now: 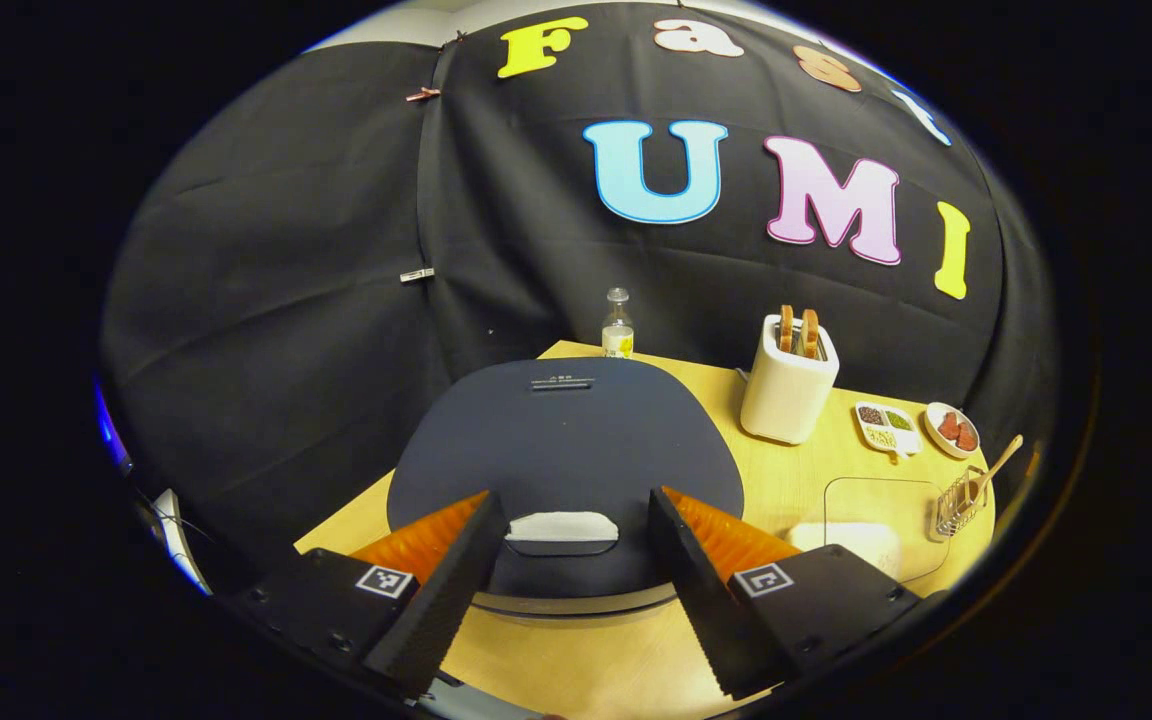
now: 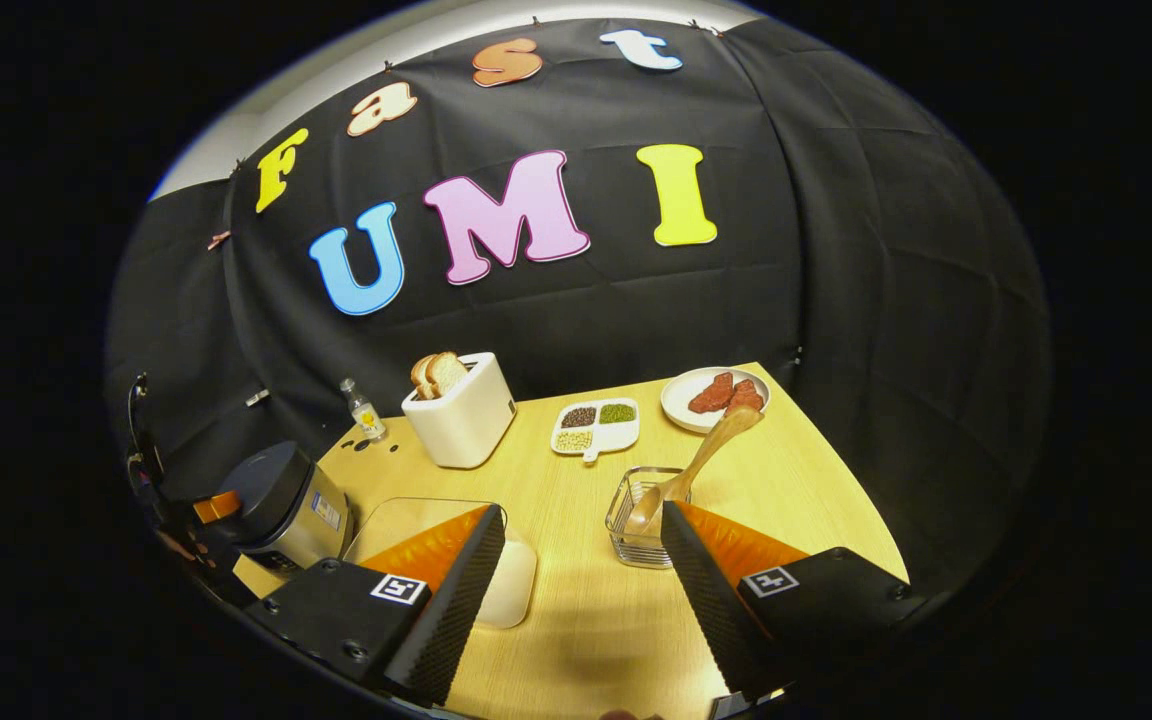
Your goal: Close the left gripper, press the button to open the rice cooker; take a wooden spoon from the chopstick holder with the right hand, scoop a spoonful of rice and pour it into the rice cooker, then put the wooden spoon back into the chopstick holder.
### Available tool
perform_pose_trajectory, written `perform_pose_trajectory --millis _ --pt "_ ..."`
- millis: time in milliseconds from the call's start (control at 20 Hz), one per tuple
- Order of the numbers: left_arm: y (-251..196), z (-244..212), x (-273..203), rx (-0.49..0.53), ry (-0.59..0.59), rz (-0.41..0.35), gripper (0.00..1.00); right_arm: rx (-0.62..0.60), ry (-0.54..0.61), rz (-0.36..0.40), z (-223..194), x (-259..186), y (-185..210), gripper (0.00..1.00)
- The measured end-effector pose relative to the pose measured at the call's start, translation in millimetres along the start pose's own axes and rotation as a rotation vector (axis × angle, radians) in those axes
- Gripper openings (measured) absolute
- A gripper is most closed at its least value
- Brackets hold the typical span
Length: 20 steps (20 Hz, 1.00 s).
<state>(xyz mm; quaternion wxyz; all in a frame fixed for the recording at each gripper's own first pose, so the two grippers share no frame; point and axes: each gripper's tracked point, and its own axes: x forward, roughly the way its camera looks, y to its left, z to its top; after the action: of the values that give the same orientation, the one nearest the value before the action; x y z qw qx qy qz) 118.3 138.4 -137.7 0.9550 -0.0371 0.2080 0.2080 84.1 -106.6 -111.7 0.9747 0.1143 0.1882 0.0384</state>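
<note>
Hovering over the shut cooker (image 1: pixel 564 450), the left tool (image 1: pixel 568 520) gapes apart; the right tool (image 2: pixel 581 540) (also apart) faces the spoon (image 2: pixel 701 455) in its holder (image 2: pixel 641 515)

Dark navy rice cooker (image 1: pixel 564 450) with white button (image 1: pixel 562 526), pale wood table (image 2: pixel 786 500), white toaster (image 2: pixel 463 410) holding tan bread, light wooden spoon (image 2: pixel 693 465), white plate (image 2: pixel 681 398) of reddish-brown pieces, white divided dish (image 2: pixel 596 428) with green, brown, beige grains
</note>
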Motion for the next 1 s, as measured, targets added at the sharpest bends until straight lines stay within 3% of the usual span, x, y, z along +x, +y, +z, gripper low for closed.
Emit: perform_pose_trajectory --millis 300,450,750,1000 --pt "-2.4 3.8 -3.6 0.009 -0.068 -0.016 1.00 -0.022 0.012 0.045 -1.5 0.2 -10.9 0.98" --pt "-10.3 24.1 -30.0 -0.004 -0.136 -0.020 0.96 -0.080 -0.018 0.048 6.5 -0.6 -13.3 0.99" --pt "-49.6 95.8 -108.0 0.035 -0.358 -0.160 0.96 -0.142 -0.212 -0.005 66.7 -33.8 4.5 0.99" --pt "-75.4 124.5 -162.3 0.082 -0.469 -0.339 0.96 -0.143 -0.348 -0.074 94.2 -83.2 32.3 0.98"
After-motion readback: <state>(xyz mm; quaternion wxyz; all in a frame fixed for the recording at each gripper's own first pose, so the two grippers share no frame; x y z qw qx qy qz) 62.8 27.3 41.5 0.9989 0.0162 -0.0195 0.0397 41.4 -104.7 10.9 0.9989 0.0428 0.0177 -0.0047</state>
